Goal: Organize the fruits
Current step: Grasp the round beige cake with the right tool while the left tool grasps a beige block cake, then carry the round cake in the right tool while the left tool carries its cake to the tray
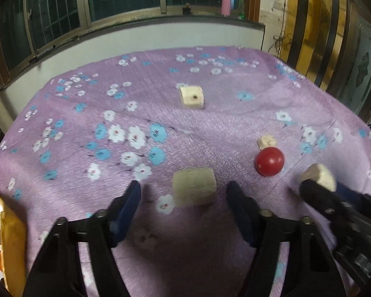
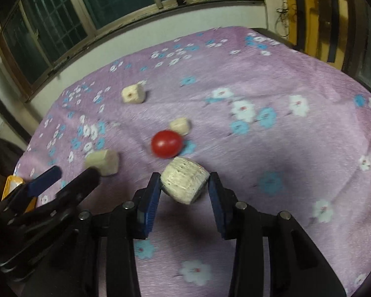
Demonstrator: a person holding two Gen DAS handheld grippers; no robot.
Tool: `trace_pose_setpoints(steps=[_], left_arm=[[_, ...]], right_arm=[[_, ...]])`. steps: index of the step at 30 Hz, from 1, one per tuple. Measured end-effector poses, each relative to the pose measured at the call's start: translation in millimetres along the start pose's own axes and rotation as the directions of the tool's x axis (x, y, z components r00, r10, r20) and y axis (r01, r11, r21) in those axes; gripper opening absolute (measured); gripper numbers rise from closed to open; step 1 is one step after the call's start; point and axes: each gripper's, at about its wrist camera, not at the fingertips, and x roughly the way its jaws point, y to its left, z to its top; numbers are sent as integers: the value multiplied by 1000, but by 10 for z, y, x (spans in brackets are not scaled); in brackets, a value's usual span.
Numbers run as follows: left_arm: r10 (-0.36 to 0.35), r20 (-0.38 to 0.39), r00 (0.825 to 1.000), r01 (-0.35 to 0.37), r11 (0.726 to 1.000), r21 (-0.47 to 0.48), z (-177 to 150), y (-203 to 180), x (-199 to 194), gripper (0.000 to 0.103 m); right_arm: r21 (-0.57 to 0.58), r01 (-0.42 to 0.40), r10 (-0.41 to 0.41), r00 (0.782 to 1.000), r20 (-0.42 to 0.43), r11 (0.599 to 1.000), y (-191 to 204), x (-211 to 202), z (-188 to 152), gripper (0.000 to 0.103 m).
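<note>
Left wrist view
- Left gripper: jaws apart, nothing pinched.
- Near chunk: pale, on the cloth, dead ahead between the fingers with a gap on both sides.
- Tomato: right of the chunk, nearer the right gripper.

Right wrist view
- Right gripper: straddling a ridged chunk; left pad touching, right pad's contact unclear; grip undecided.
- Ridged chunk: tilted, round face toward the right.
- Tomato: just beyond it.
</note>
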Motion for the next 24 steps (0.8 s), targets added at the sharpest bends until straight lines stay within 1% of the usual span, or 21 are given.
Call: trace_pose_setpoints(steps=[1, 2, 3, 5, 6, 11, 13, 16, 20, 24], left_arm=[[-12, -2, 1000, 12, 1000, -7, 1, 15, 12, 48], [-8, 2, 1000, 8, 1000, -12, 17, 27, 3, 32], [27, 3, 1000, -27, 1000, -1, 16, 19, -6, 32], [-3, -5, 1000, 2, 1000, -12, -2, 59, -33, 32], [-4, -11, 1000, 4, 1000, -15, -14, 80, -57, 32], [21, 0, 1000, -21, 1000, -23, -170, 182, -349, 31], [37, 3, 999, -37, 999, -24, -275, 230, -498, 31], [42, 12, 999, -41, 999, -36, -456, 290, -691, 31], [28, 20, 999, -27, 999, -28, -701, 342, -910, 31], [19, 39, 999, -17, 999, -35, -918, 406, -1125, 31]], right_arm=[[10, -9, 9, 1000, 6, 1000, -27, -19, 12, 41], [15, -17, 16, 1000, 10, 1000, -38, -31, 22, 41], [11, -17, 17, 1000, 20, 1000, -36, -49, 30, 41], [-1, -18, 18, 999, 32, 1000, -19, -71, 37, 41], [-1, -25, 25, 999, 33, 1000, -14, -79, 40, 41], [-7, -26, 26, 999, 47, 1000, -12, -116, 57, 41], [-13, -20, 20, 999, 47, 1000, 15, -136, 52, 41], [-41, -12, 14, 999, 47, 999, 98, -223, 5, 41], [-71, 2, 1, 999, 45, 997, 189, -390, -198, 41], [-92, 14, -10, 999, 46, 996, 265, -568, -489, 41]])
